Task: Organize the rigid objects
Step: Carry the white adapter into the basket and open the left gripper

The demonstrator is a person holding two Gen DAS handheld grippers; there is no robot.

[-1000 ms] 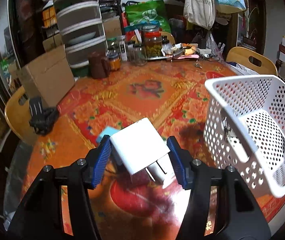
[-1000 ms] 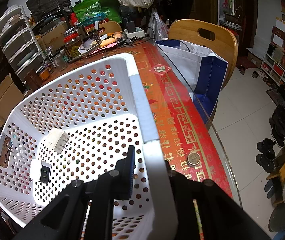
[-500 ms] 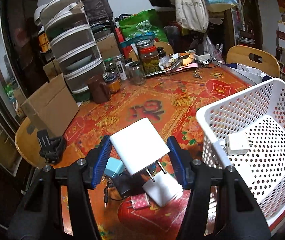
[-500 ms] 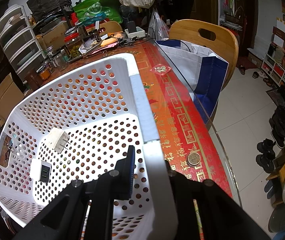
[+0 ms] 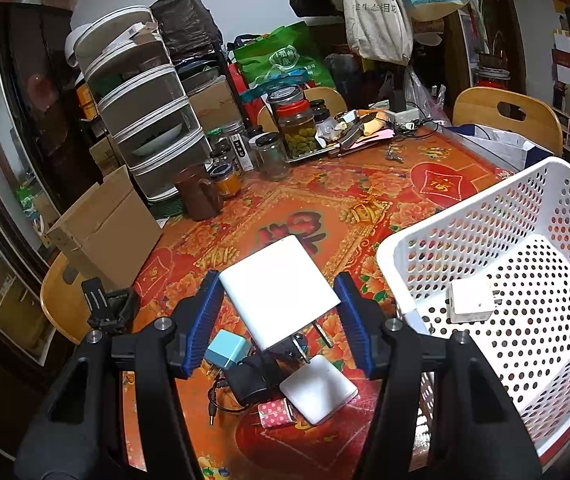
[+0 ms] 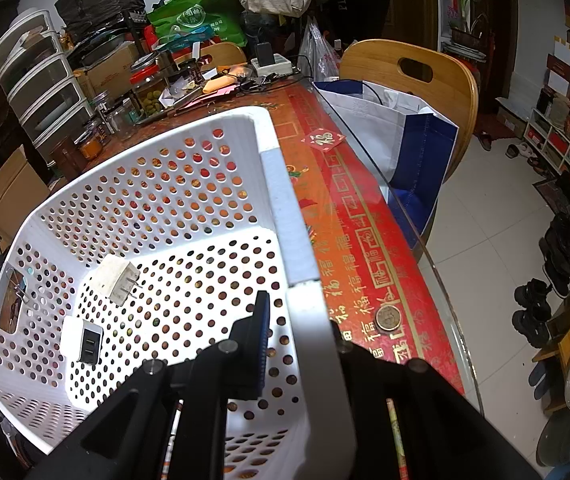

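The left gripper [image 5: 279, 318] has its blue jaws closed on a white charger [image 5: 279, 292], which is lifted clear of the worktop [image 5: 325, 200] with its 2 prongs pointing down toward the camera. Below it on the red patterned cloth lie a light blue plug [image 5: 227, 354], a black adapter [image 5: 251, 382] with a thin cable, a flat white charger [image 5: 319, 388] and a small pink spotted item [image 5: 275, 414]. To the right stands a white perforated basket [image 5: 477, 216].

The right gripper [image 6: 299, 344] has its jaws clamped tight on the basket's rim [image 6: 285, 208]. Inside the basket lie a white pronged plug [image 6: 119, 280] and a white USB charger [image 6: 83, 338], apart from each other. A coin [image 6: 389, 317] rests on the worktop just beside the basket.
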